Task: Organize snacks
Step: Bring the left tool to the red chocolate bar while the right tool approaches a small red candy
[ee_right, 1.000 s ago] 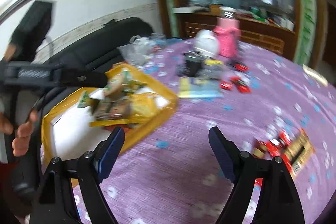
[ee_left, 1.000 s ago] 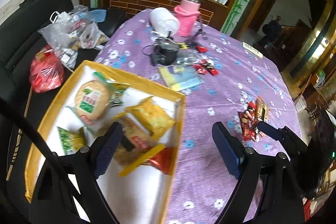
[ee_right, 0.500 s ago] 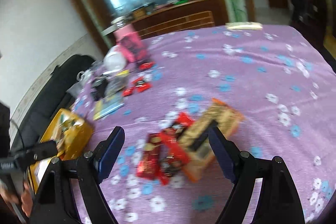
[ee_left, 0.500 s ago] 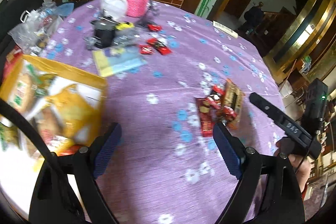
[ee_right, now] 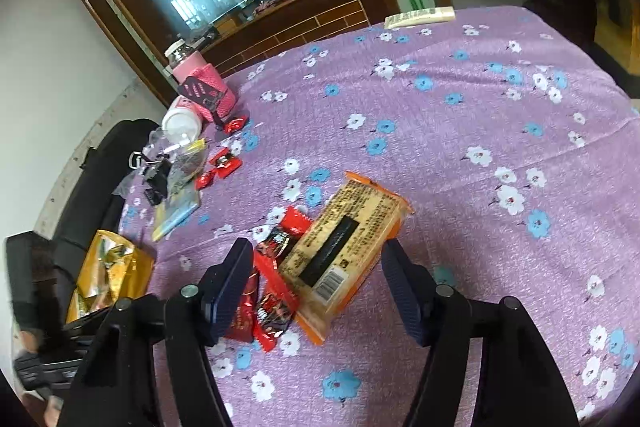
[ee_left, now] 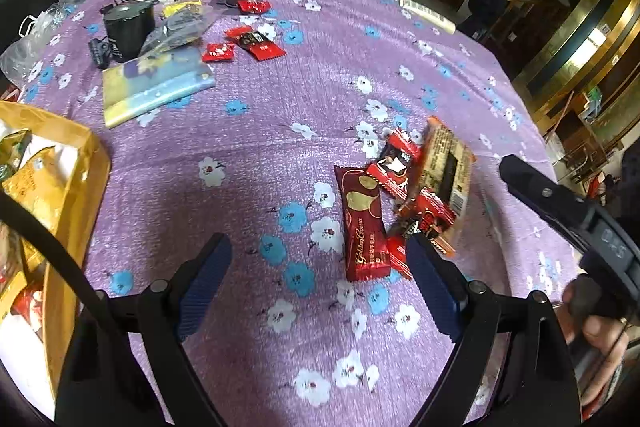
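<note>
The right gripper is closing its jaws around the orange-edged snack pack, which is lying between the fingers; the pads are not yet pressing on it. The left gripper is hanging wide open and empty, with the dark red bar, reading "GoldenCrown", just ahead of its right finger. The yellow tray, off beyond the left finger, is already holding several snacks. Red candies are waiting far ahead on the purple tablecloth.
</note>
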Available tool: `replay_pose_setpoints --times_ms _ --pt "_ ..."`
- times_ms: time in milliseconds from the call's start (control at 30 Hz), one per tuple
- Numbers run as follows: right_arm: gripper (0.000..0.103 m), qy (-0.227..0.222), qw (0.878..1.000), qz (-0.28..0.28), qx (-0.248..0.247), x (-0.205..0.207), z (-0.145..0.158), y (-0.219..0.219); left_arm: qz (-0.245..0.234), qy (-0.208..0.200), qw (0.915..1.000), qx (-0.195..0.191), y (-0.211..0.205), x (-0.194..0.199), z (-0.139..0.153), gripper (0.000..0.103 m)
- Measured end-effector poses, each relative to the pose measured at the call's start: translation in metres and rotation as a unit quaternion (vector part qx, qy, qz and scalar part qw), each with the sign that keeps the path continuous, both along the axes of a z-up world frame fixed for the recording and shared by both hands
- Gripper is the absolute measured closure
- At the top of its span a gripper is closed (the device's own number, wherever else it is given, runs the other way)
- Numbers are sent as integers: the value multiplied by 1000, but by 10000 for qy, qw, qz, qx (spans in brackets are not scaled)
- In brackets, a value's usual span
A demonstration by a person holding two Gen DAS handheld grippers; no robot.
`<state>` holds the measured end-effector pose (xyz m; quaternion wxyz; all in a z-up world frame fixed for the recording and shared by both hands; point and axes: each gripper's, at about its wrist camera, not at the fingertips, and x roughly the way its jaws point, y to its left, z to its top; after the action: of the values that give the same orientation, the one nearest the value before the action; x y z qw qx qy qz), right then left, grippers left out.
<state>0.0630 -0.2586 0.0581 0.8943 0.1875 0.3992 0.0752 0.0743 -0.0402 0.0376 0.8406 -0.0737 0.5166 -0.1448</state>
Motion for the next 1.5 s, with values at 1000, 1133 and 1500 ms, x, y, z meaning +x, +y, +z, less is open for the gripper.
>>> replay_pose_setpoints --times_ms 1000,1133,1500 --pt "36 112 9996 -82 -261 4 -6 1 -226 161 9982 524 -41 38 -28 17" --pt "36 159 9998 86 -28 2 -4 4 -192 39 9971 741 -40 38 -29 25" --pt "37 424 9968 587 340 0 -11 29 -130 -150 9915 1285 -17 36 -31 28"
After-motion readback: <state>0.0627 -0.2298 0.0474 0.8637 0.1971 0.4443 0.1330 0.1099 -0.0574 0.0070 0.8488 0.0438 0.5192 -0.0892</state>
